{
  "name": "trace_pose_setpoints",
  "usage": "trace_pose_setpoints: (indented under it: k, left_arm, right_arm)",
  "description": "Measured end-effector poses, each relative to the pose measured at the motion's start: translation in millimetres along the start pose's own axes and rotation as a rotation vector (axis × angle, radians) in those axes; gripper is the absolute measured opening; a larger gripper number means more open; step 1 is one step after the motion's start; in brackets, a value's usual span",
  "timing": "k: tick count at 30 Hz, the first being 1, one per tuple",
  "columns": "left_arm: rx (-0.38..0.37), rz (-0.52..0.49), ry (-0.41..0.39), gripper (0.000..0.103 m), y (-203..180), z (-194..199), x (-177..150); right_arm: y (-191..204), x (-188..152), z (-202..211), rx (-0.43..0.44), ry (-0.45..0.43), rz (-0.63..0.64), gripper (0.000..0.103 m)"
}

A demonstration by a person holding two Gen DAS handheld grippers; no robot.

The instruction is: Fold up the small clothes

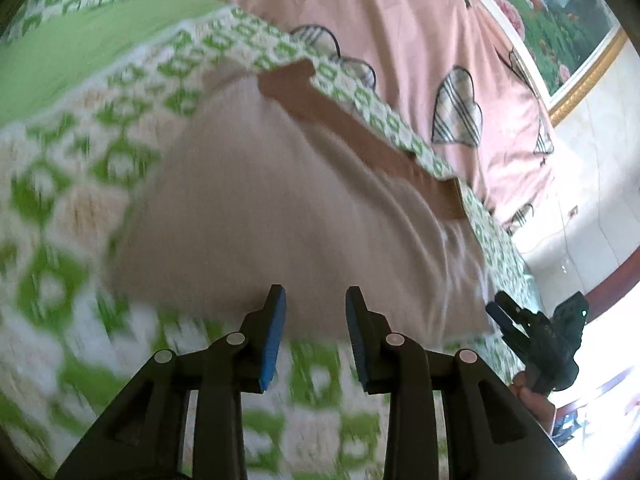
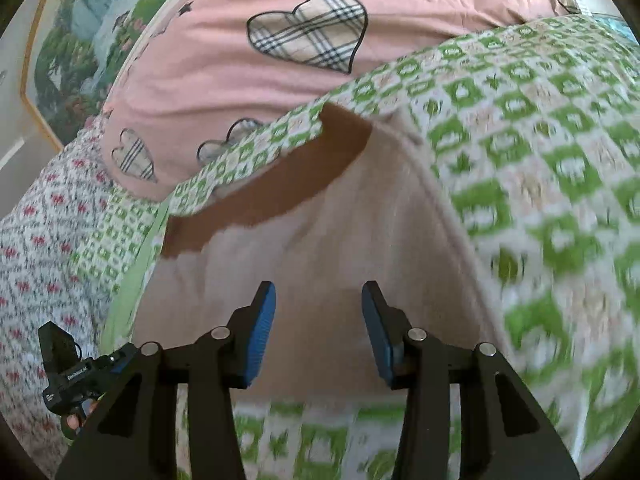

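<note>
Left tongs [image 1: 316,300] and right tongs [image 2: 319,296], both parted and empty, sit at the lower centre of each frame — the beige garment [image 1: 280,200] lies mid-frame on the green-checked blanket [image 1: 60,184]. Best practice: pinch the near hem corners evenly — fold toward the brown band [image 2: 260,184].

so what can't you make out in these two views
- Garment: type unclear in both views; motion blur, and the green quilt covers part of its brown band.
- Near hem: left view, blurred and partly behind the left gripper.
- Right gripper: jaws apart, empty; contact with the cloth unclear.
- Painting: cut off by the lens edge.
</note>
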State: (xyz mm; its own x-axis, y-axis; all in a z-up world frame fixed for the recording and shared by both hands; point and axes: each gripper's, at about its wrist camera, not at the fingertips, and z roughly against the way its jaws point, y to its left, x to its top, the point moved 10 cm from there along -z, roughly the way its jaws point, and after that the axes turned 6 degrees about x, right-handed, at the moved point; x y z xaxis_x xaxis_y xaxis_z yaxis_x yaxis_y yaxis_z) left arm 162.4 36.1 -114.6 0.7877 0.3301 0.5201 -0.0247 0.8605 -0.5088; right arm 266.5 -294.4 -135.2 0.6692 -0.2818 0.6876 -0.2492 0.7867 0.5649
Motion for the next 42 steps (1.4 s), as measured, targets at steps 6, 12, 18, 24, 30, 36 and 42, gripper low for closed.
trace_pose_setpoints:
  k: [6, 12, 18, 24, 30, 36, 42]
  left_arm:
    - [-0.002, 0.031, 0.039, 0.041, -1.4, -3.8, -35.5]
    - [-0.022, 0.117, 0.017, 0.043, 5.0, -4.9, -34.8]
    - [-0.012, 0.218, -0.020, 0.043, 22.3, -14.0, -9.7]
    - [0.019, 0.300, -0.053, 0.042, 38.0, -27.6, 23.6]
    - [0.054, 0.303, -0.096, 0.029, 38.9, -33.9, 56.3]
    - [0.100, 0.085, -0.193, 0.015, -6.3, -16.8, 76.3]
    - [0.060, -0.162, -0.229, 0.014, -90.2, -15.3, 74.8]
  right_arm:
    - [11.7, -19.7, 6.9, 0.061, 0.004, 0.013, 0.048]
    - [22.9, -29.2, 9.8, 0.101, 0.001, 0.045, 0.053]
    - [24.1, -30.7, 9.1, 0.122, -0.001, 0.048, 0.054]
    - [18.8, -31.8, 7.9, 0.137, 0.002, 0.011, 0.056]
    - [21.6, -33.5, -2.0, 0.133, 0.065, 0.011, 0.060]
    - [28.8, -12.9, -9.7, 0.118, 0.106, 0.064, 0.068]
    - [40.7, 24.7, -23.1, 0.217, 0.152, 0.036, 0.071]
